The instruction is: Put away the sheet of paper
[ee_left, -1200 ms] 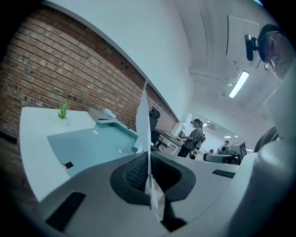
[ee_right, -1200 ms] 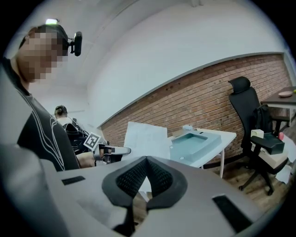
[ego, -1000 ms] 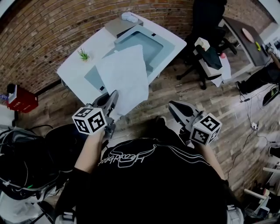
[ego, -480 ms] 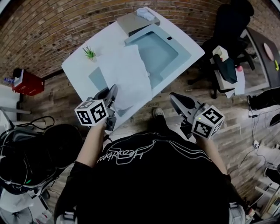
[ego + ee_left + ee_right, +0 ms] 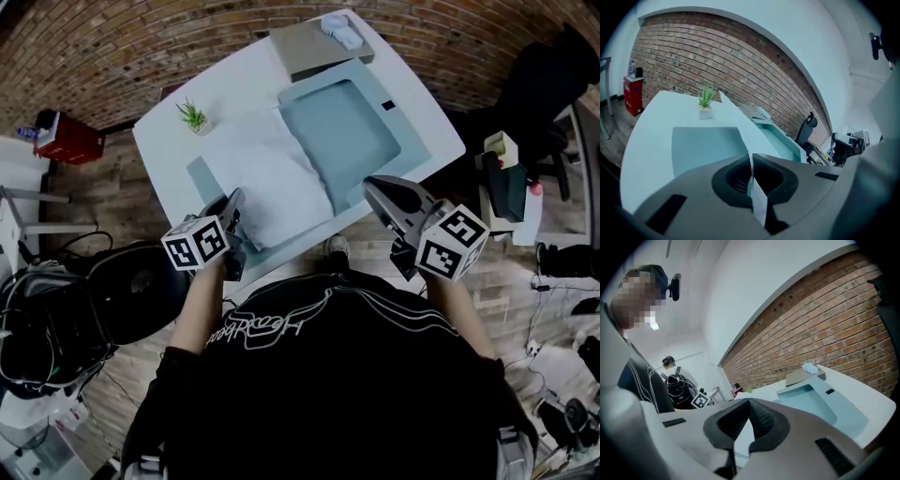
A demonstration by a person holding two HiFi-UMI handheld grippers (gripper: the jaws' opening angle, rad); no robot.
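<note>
1. Sheet of paper (image 5: 272,178) lies spread across the white surface (image 5: 234,89), just beside the pale blue tray (image 5: 342,131) and on the near side of a small potted plant (image 5: 192,116).
2. Left gripper (image 5: 233,208) is clenched on the sheet's near edge, with the paper pinched between its jaws.
3. Right gripper (image 5: 379,191) hangs over the near edge of the surface by the tray, its jaws pressed together on nothing.

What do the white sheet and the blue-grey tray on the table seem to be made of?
The sheet: thin matte paper; it curves limply along its length. The tray: probably moulded plastic, smooth and matte, with rounded corners and a raised rim.
</note>
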